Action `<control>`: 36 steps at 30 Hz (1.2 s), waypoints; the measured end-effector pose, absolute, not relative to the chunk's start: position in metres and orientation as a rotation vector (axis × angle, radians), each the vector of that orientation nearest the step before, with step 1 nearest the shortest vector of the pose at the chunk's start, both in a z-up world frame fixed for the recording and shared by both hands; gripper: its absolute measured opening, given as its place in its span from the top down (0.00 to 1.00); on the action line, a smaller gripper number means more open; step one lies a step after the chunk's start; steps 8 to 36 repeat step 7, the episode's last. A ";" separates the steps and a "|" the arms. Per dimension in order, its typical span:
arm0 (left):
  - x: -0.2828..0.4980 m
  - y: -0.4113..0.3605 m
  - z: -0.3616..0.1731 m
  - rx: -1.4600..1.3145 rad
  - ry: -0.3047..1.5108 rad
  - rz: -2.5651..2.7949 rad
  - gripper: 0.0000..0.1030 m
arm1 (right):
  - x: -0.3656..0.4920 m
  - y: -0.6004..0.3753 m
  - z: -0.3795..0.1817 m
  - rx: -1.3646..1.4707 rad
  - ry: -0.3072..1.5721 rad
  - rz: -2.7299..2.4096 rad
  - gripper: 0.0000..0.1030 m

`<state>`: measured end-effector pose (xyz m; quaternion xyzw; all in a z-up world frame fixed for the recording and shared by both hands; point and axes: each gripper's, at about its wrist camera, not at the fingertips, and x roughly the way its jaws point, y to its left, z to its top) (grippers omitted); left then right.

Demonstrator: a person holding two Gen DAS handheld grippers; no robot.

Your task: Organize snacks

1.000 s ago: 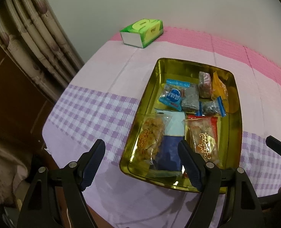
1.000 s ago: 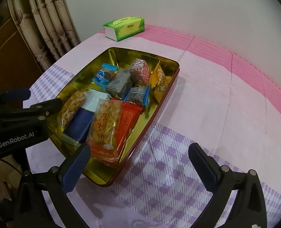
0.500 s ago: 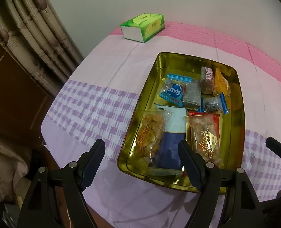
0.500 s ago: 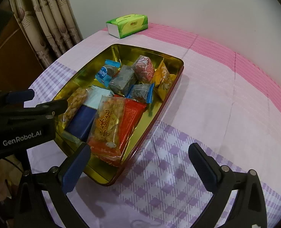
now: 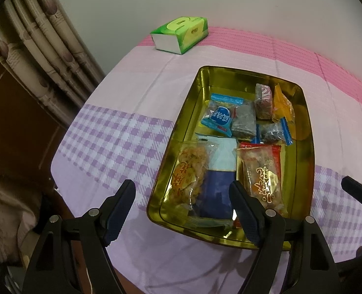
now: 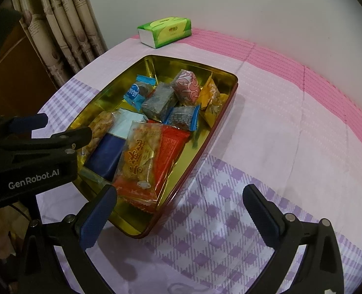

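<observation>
My left claw point(image 5: 181, 191) and right claw point(image 6: 181, 196) hang spread and empty over a glossy gold tin point(image 5: 303, 171), rectangular, round-cornered, full of crinkly snack packets point(image 6: 141, 156). Checked cloth point(image 6: 217, 220) lies free on both sides. Only my right view shows the tin's red outer wall.

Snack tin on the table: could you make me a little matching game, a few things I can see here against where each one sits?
Things:
1. green tissue box
2. pink patterned sweet
3. navy and pale blue packet
4. gold tin

Places:
a. inside the tin, at its far end
b. on the pink stripe by the wall
c. inside the tin, at its near end
d. on the cloth, snacks inside it

Pairs: 1-b, 2-a, 3-c, 4-d
</observation>
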<state>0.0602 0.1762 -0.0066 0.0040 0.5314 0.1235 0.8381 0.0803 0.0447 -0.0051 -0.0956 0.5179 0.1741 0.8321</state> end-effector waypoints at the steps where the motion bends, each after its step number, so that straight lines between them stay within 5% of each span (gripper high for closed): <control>1: 0.060 0.176 -0.006 0.005 1.124 0.260 0.23 | 0.081 0.045 -0.005 -0.204 1.097 0.370 0.01; 36: 0.061 0.177 -0.005 -0.009 1.120 0.257 0.23 | 0.081 0.045 -0.005 -0.199 1.098 0.369 0.01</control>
